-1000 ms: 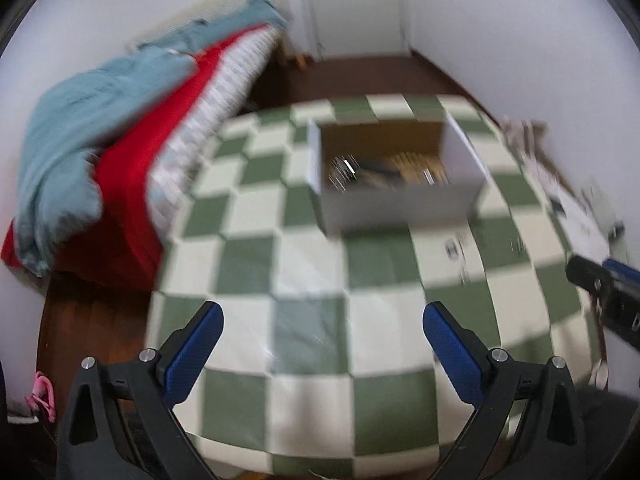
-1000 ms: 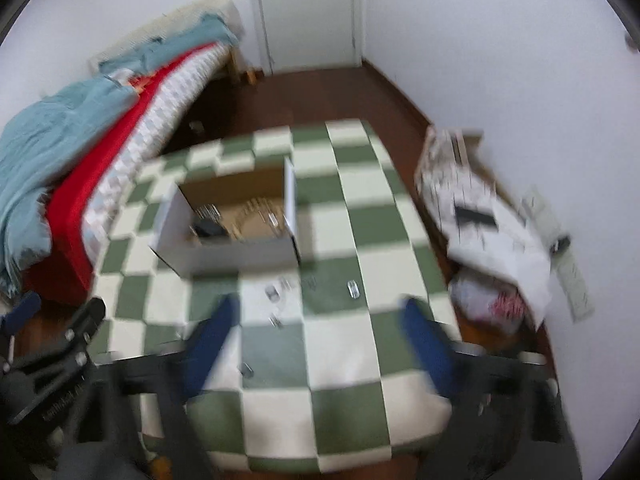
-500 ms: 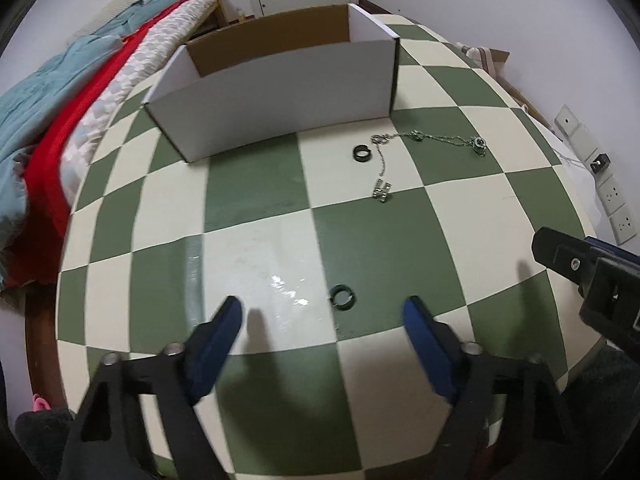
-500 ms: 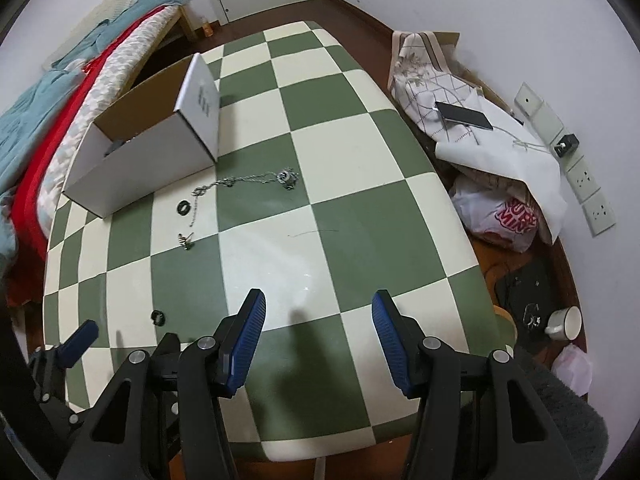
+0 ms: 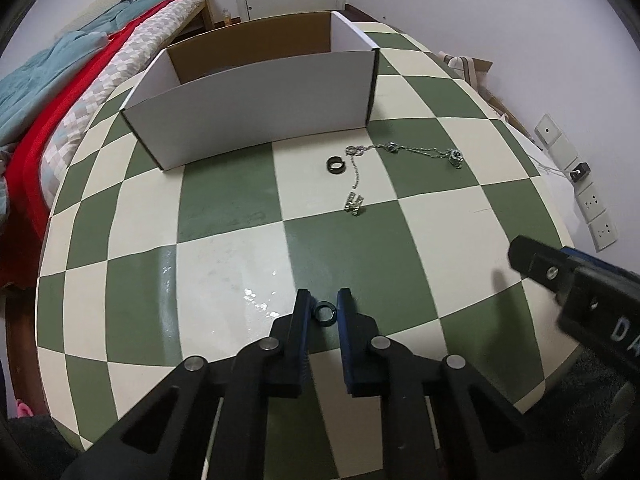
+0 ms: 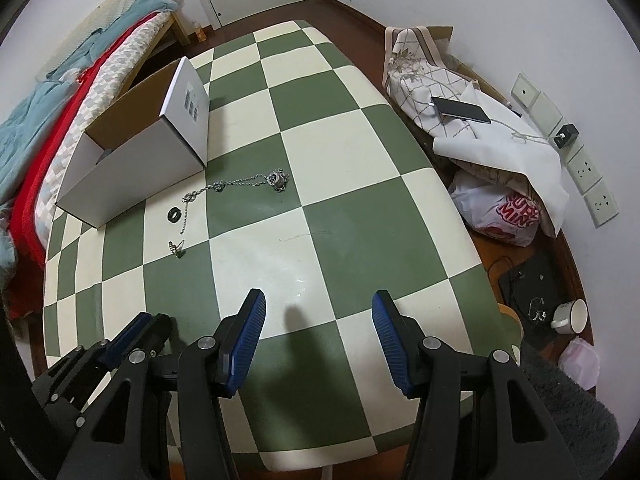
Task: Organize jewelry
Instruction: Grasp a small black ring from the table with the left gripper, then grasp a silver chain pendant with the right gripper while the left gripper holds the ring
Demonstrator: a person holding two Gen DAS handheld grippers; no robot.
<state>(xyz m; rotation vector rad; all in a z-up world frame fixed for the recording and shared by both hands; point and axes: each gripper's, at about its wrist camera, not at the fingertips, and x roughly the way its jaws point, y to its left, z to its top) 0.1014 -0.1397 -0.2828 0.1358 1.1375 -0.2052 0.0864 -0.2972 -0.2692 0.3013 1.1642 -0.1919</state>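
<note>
The left gripper [image 5: 323, 307] points steeply down at the green-and-cream chequered bench [image 5: 224, 216], and its blue-padded jaws have just been closing; they now stand close together with a small black ring [image 5: 324, 313] between their tips. The pads sit at the ring's two sides and appear to pinch it, the ring resting on the bench near its front edge.

Farther back on the bench lies a second small black ring [image 5: 337, 164], just in front of an open white cardboard box with a brown inside [image 5: 256, 100]. Beside that ring a thin silver chain with small pendants [image 5: 394, 152] is stretched across two squares, one strand running toward the front and ending in a small charm. What the box holds cannot be made out.

The right gripper [image 6: 319, 312] hovers above a bare part of the bench to the right of the left one, its blue-padded jaws set well apart with nothing between them. From its view the chain [image 6: 240, 182] and the far ring [image 6: 175, 214] lie near the box's front corner [image 6: 136, 176].

A bed with a red and teal cover [image 5: 60, 92] stands beside the bench.
</note>
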